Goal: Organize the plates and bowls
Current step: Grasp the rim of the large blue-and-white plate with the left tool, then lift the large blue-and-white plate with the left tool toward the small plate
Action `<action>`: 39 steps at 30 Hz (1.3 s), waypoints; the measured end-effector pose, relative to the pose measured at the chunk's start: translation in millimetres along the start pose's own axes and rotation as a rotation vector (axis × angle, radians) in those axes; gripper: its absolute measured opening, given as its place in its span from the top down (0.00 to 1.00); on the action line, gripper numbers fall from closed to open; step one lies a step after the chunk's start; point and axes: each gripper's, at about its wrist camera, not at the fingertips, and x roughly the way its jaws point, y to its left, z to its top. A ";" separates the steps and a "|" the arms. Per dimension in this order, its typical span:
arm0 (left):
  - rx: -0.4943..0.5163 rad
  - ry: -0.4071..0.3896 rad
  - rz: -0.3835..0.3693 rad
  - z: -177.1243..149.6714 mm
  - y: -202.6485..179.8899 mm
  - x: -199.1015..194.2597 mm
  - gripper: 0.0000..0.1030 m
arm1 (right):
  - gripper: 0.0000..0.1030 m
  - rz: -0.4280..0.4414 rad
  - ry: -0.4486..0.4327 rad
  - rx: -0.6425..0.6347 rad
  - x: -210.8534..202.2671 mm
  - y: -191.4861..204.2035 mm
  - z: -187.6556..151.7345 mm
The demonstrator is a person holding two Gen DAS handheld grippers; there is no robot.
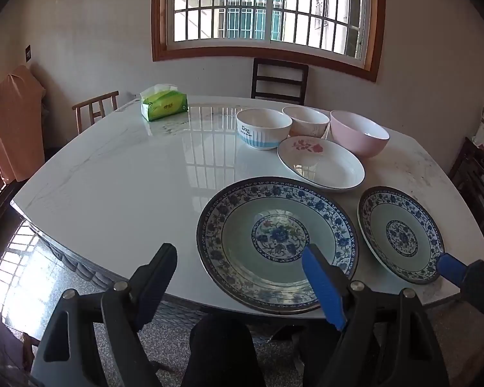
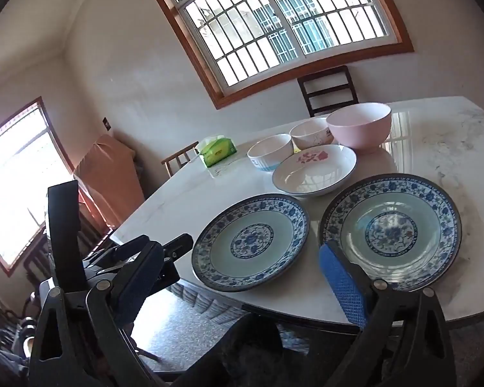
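Two blue-patterned plates lie at the table's near edge: one plate (image 1: 277, 245) (image 2: 250, 242) on the left, the other (image 1: 401, 233) (image 2: 390, 230) to its right. Behind them sit a white rose plate (image 1: 321, 164) (image 2: 314, 171), a white bowl with blue stripes (image 1: 263, 129) (image 2: 269, 151), a small white bowl (image 1: 306, 121) (image 2: 309, 133) and a pink bowl (image 1: 359, 132) (image 2: 359, 124). My left gripper (image 1: 238, 254) is open and empty before the left plate. My right gripper (image 2: 255, 245) is open and empty; its blue fingertip (image 1: 451, 266) shows by the right plate's edge.
The white marble table (image 1: 129, 177) (image 2: 435, 148) holds a green tissue pack (image 1: 164, 102) (image 2: 217, 151) at the far left. Dark chairs stand at the far side (image 1: 279, 80) and right (image 1: 477, 180); a wooden chair (image 1: 95, 108) stands at the left.
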 end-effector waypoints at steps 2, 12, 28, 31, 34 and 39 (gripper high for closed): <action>-0.022 0.056 -0.009 5.9 10.3 9.5 0.21 | 0.20 0.076 0.059 0.083 6.7 -3.1 6.5; -0.101 0.291 -0.129 24.2 48.8 61.5 0.21 | 0.41 0.149 0.246 0.325 53.3 -34.9 17.3; -0.216 0.457 -0.197 32.9 77.8 125.3 0.21 | 0.40 0.050 0.317 0.493 86.7 -68.9 14.1; -0.220 0.460 -0.197 34.3 78.5 129.5 0.25 | 0.39 0.054 0.326 0.500 92.2 -70.4 13.3; -0.208 0.466 -0.190 34.8 76.7 130.2 0.34 | 0.37 0.043 0.334 0.504 98.1 -73.3 11.3; -0.178 0.487 -0.184 35.9 73.9 132.1 0.74 | 0.36 0.023 0.355 0.496 108.8 -72.9 9.2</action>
